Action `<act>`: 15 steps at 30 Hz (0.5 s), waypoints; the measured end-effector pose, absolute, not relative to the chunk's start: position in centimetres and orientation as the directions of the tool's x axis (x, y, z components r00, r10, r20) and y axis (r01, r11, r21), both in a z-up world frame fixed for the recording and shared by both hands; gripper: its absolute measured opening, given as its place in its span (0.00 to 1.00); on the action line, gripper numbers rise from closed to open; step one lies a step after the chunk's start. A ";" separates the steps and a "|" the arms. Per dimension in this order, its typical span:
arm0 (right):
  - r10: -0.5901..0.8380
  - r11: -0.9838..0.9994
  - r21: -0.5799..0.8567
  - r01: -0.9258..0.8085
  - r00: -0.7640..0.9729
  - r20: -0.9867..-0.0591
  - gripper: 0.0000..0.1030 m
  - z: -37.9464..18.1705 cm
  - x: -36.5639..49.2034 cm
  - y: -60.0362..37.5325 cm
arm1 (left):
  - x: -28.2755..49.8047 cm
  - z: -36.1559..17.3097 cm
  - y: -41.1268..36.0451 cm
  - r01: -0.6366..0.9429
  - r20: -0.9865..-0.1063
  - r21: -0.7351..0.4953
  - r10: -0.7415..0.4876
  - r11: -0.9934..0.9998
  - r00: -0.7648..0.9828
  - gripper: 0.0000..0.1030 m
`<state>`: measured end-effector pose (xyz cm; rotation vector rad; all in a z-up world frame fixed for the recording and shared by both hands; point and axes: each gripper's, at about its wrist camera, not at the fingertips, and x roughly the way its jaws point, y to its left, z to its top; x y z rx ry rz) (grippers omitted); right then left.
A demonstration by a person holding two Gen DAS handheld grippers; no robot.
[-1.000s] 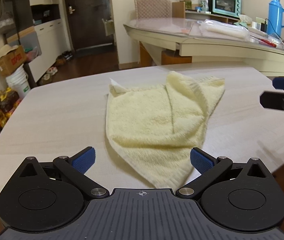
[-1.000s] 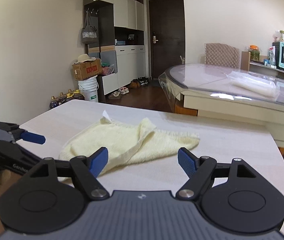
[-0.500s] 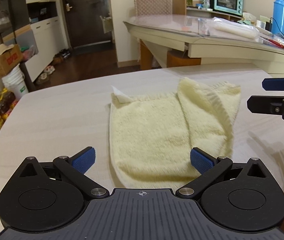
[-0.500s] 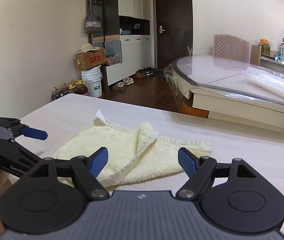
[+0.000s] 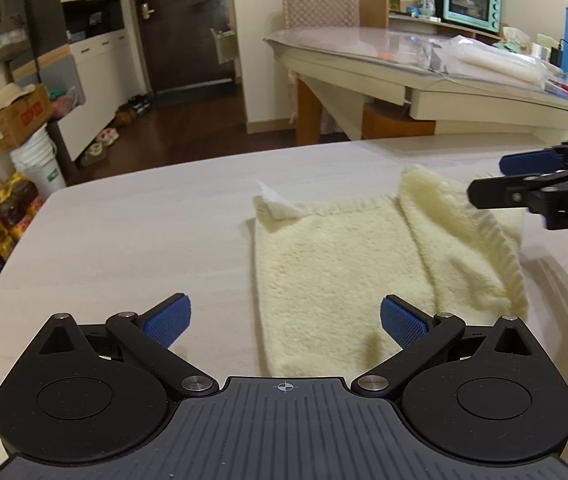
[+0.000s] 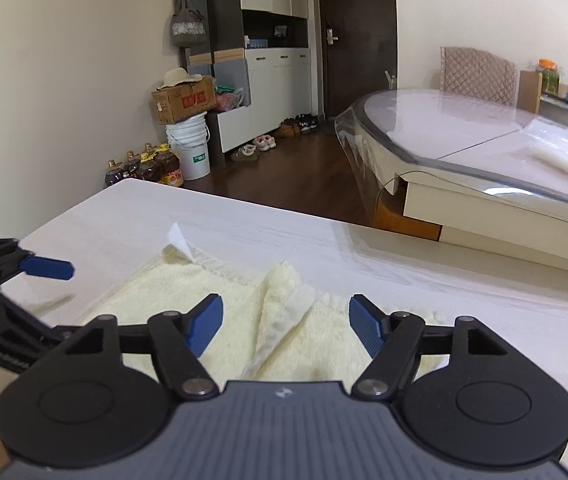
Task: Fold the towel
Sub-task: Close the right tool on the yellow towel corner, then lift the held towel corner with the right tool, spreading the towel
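I see yellow towel (image 5: pixel 335 276) lying on pale tabletop (image 5: pixel 132 236), right side folded over in loose ridge. My left gripper (image 5: pixel 284 318) low over towel's near edge, fingers spread wide, empty. My right gripper (image 6: pixel 284 326) above folded side, fingers apart, holding nothing.

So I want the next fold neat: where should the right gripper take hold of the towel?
Probably the raised flap's ribbed edge on the yellow towel, approached from the right gripper's own side. That hem stands off the table, so an open finger could slip beneath; the rest lies flat.
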<state>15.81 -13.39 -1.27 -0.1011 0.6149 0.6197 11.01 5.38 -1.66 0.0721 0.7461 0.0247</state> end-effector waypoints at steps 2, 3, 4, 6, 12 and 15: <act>0.521 0.813 0.114 -0.572 0.625 -0.581 0.65 -1.8 16.9 -13.1 | 11.2 -1.7 5.6 -0.002 -0.676 0.076 0.053 0.997 0.735 1.00; 0.521 0.813 0.123 -0.569 0.619 -0.587 0.64 -2.1 17.4 -13.0 | 11.3 -1.7 5.8 -0.004 -0.675 0.077 0.055 0.997 0.735 1.00; 0.521 0.814 0.126 -0.567 0.617 -0.590 0.64 -2.2 17.7 -12.9 | 11.5 -1.7 5.9 -0.006 -0.675 0.078 0.057 0.997 0.736 1.00; 0.519 0.819 0.146 -0.555 0.607 -0.602 0.60 -2.9 18.6 -12.7 | 11.8 -1.7 6.2 -0.011 -0.675 0.079 0.062 0.997 0.735 1.00; 0.547 0.810 0.187 -0.556 0.599 -0.586 0.09 -3.1 19.0 -12.8 | 12.5 -2.1 6.8 -0.025 -0.680 0.082 0.074 0.996 0.729 1.00; 0.532 0.822 0.150 -0.549 0.648 -0.546 0.08 -1.9 17.4 -13.7 | 12.3 -2.2 6.7 -0.020 -0.680 0.087 0.074 0.996 0.729 1.00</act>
